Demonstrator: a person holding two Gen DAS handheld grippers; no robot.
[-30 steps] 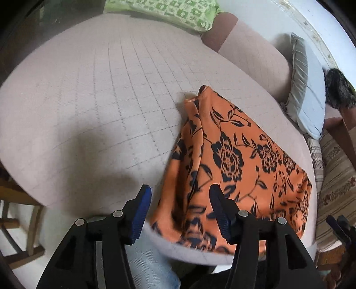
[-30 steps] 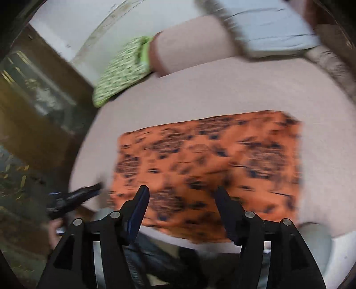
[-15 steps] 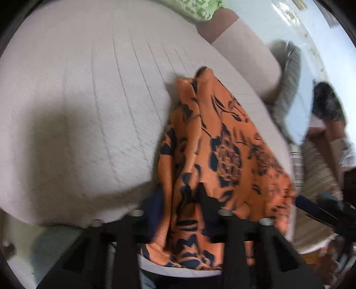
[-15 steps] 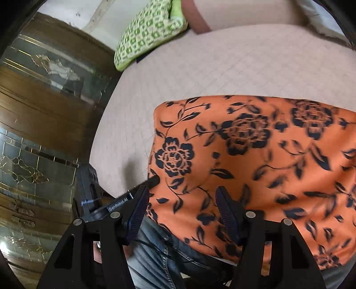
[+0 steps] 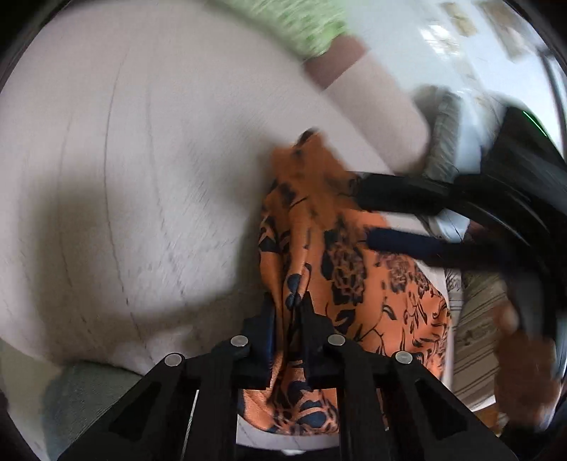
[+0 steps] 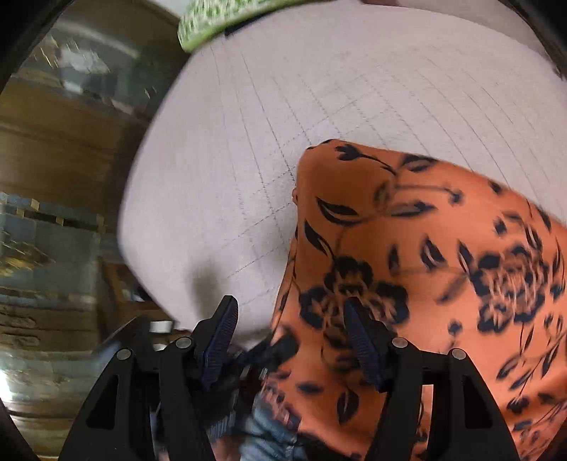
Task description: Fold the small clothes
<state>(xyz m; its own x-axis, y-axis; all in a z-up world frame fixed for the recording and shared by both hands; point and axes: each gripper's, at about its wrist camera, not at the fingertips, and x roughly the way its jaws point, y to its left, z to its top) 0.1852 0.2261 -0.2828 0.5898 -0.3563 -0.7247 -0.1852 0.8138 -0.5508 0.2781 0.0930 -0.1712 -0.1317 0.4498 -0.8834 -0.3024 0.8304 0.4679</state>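
Observation:
An orange garment with dark blue flowers lies on a pale pink quilted seat, its near edge hanging over the front. My left gripper is closing its jaws on a raised fold at the garment's near left edge, and cloth is pinched between the pads. In the right wrist view the garment fills the right half. My right gripper stands open above its near left edge, one finger over the cloth and one over the seat. The right gripper also shows from the side, blurred.
A green patterned pillow and a grey pillow lie along the seat's back. A dark wooden cabinet stands to the left. The person's jeans are just below the seat edge, and a hand is at right.
The left jaws went from wide open to pinching the garment's near left edge. The right gripper swept left across the garment to that same edge, staying open.

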